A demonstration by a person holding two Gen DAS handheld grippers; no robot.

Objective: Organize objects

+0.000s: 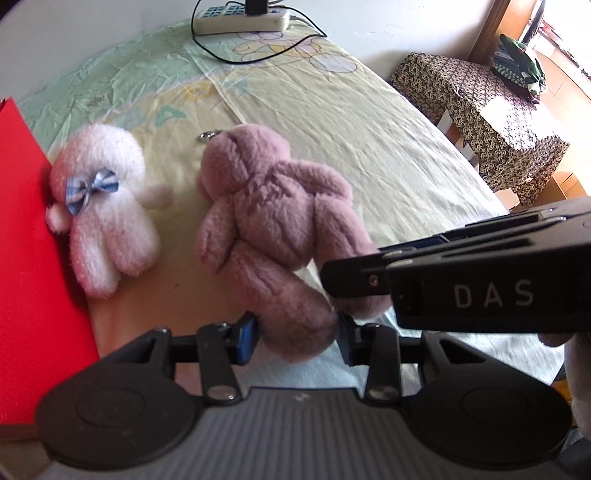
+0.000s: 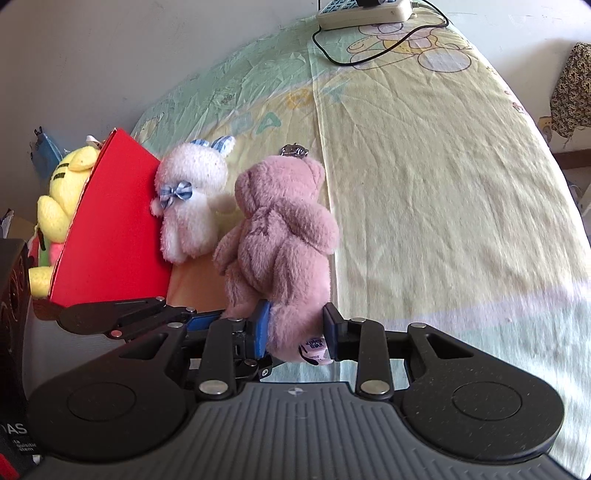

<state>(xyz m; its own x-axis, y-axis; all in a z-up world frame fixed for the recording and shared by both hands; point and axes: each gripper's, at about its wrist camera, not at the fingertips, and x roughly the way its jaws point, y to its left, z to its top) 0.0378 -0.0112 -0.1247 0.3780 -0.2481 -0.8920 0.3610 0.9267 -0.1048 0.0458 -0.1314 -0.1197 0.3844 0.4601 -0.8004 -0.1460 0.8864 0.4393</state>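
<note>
A mauve plush bear with a metal key ring lies on the bed sheet; it also shows in the right wrist view. My left gripper is shut on one of its legs. My right gripper is shut on its other leg, and comes in from the right in the left wrist view. A white plush bunny with a blue checked bow leans against a red box; the bunny sits left of the bear.
The red box holds a yellow plush toy. A white power strip with a black cable lies at the far end of the bed. A side table with a patterned cloth stands right of the bed.
</note>
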